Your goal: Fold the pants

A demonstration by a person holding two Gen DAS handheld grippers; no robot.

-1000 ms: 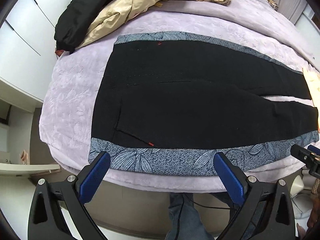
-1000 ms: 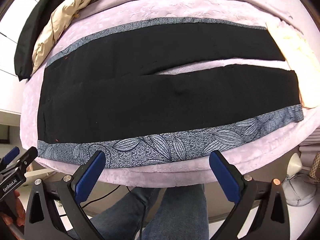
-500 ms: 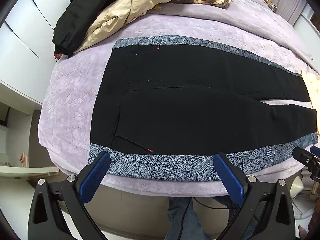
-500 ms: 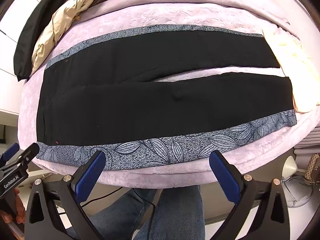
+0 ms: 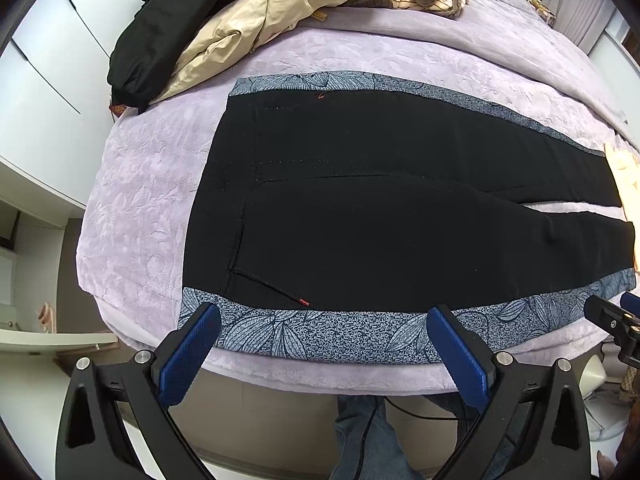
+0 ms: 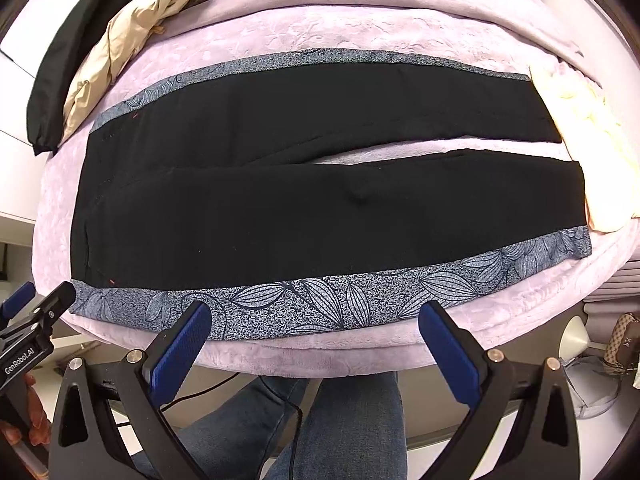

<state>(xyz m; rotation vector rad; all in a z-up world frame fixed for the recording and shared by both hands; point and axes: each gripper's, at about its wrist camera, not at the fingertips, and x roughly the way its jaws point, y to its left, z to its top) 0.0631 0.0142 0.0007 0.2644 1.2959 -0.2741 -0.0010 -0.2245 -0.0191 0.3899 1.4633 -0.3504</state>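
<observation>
With both hand-held grippers, left (image 5: 320,344) and right (image 6: 310,340), wide open and empty, you face limp, light pants (image 5: 380,216) flat on the bed (image 5: 140,184); pinch the patterned edge at lower frame.

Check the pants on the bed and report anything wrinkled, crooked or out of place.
The pants lie flat and spread. One small pucker bulges mid-way along the near leg. The far leg's hem touches or overlaps a cream garment at the bed's end. Nothing else stands out.
</observation>
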